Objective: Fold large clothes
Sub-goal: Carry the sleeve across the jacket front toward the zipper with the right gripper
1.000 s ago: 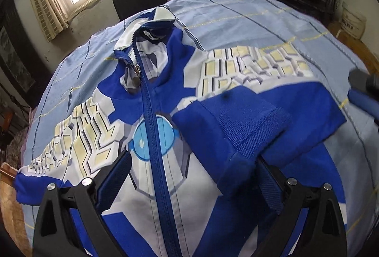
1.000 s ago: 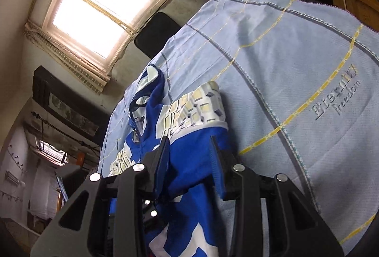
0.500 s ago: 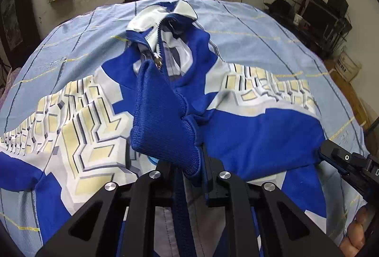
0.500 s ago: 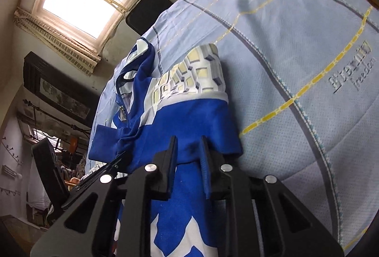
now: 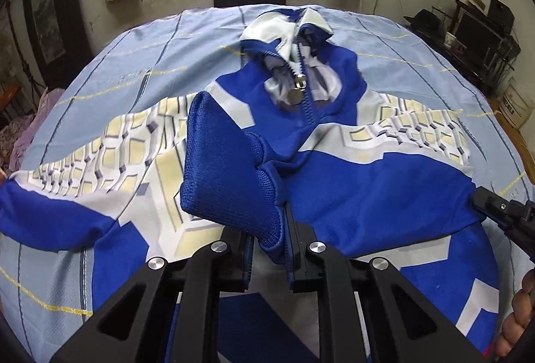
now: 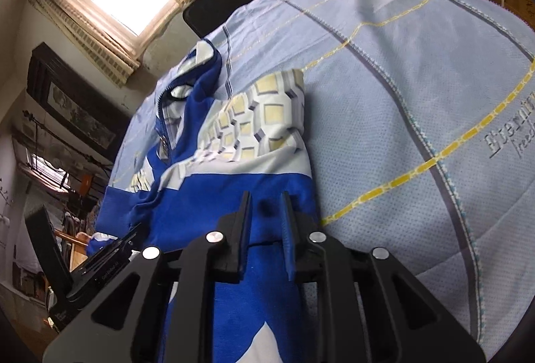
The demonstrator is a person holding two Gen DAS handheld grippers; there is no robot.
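The jacket point(image 5: 334, 162) lies front up on the bed point(image 6: 418, 79), collar toward the far edge by the window and zip running from there back toward the person, so its long axis runs from the far edge to the near one. The left gripper point(image 5: 267, 239) has its fingers clenched on the ribbed blue cuff point(image 5: 230, 175) of one sleeve, which is lifted over the middle of the chest and drapes toward the bed's left side. The right gripper point(image 6: 265, 222) sits at the jacket's right border, near the bare sheet; its fingers are closing on a ridge of blue cloth between them, and the pads look pressed on it. By my reading the coming fold turns on the sleeve crossing the zip line, and the left gripper is the nearer one to that line. On the sheet toward the right edge some stitched writing shows, partly cut off: "Etern…" above a smaller word beginning "free…".
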